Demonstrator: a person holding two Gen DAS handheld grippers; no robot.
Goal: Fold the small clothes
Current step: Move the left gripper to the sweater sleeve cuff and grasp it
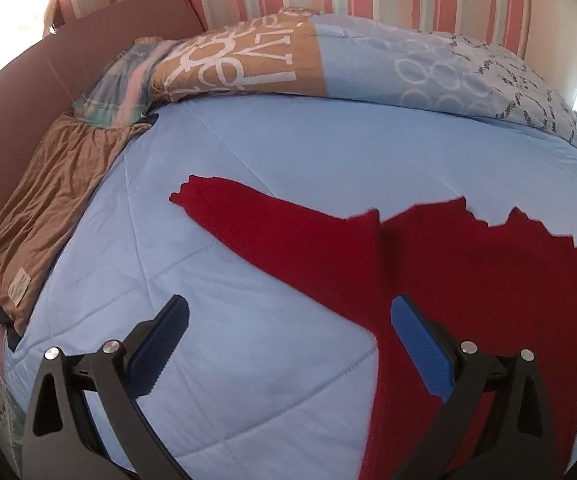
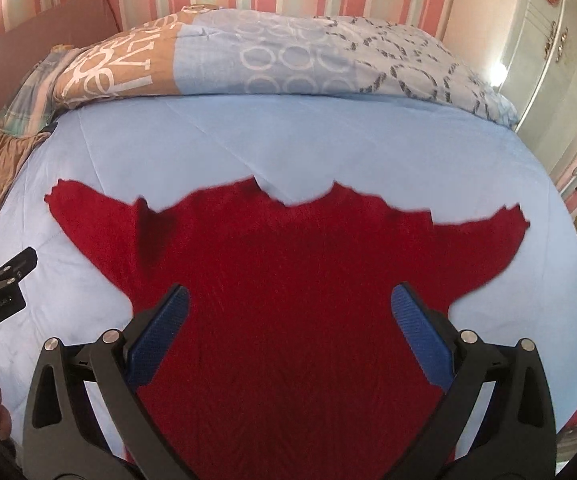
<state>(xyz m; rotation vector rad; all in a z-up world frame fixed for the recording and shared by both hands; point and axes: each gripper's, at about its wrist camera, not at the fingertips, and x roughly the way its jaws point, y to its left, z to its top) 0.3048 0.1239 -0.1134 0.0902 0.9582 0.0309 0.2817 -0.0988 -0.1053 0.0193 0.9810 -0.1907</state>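
Clothing lies along the left edge of the bed: a brown garment [image 1: 44,216] spread flat, with a pastel striped piece [image 1: 124,80] beyond it toward the far left corner. A rolled patterned quilt [image 2: 288,56] runs across the far edge, tan with white lettering at its left end, pale blue with rings and dark marks further right. The light blue comforter [image 1: 248,144] covers the bed. The left gripper [image 1: 290,320] hangs over it with its jaws spread wide and holding nothing, the right finger above the sweater's near left side. The red sweater [image 2: 288,280] lies flat in the middle near the front edge, sleeves out to both sides and neckline toward the quilt. The right gripper [image 2: 290,308] hovers over its body, jaws spread and empty.
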